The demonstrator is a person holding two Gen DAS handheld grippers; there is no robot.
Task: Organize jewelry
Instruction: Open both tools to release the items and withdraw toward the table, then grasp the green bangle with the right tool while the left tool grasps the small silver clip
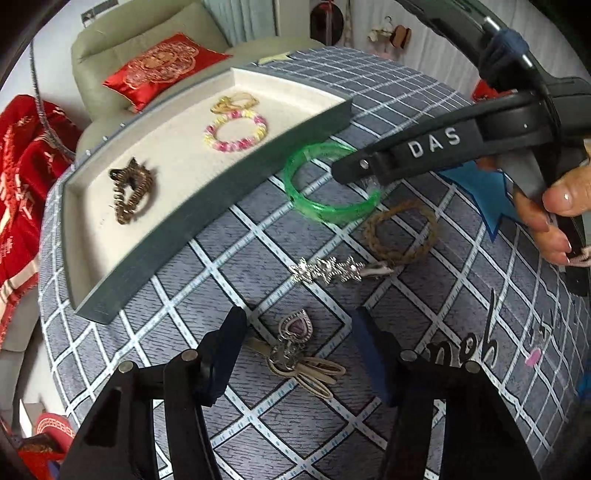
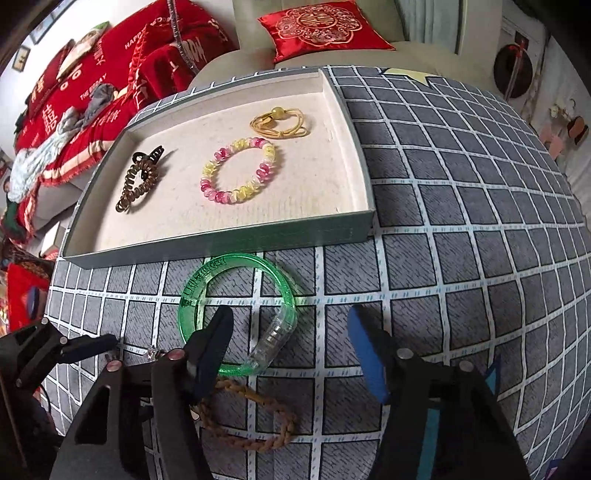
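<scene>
Left gripper (image 1: 299,347): black linkage arms, silver pivot screws, dark navy pads. Right gripper (image 2: 291,347) showing brighter blue pad (image 2: 367,354), white "DAS" lettering on arm (left-wrist view). Hand (image 1: 550,214): bare skin, glossy nails.

A grey checked tablecloth (image 2: 461,229) with white grid lines covered the table, with dark handwriting (image 1: 476,345) across one part of it. A blue star-shaped paper (image 1: 480,192) lay flat on the cloth, and a pale yellow star (image 2: 406,76) sat at the far edge. Behind stood a beige sofa (image 1: 110,48) with a red embroidered cushion (image 2: 321,27) on it. Red fabric with white lettering (image 2: 92,92) lay heaped to one side.
</scene>
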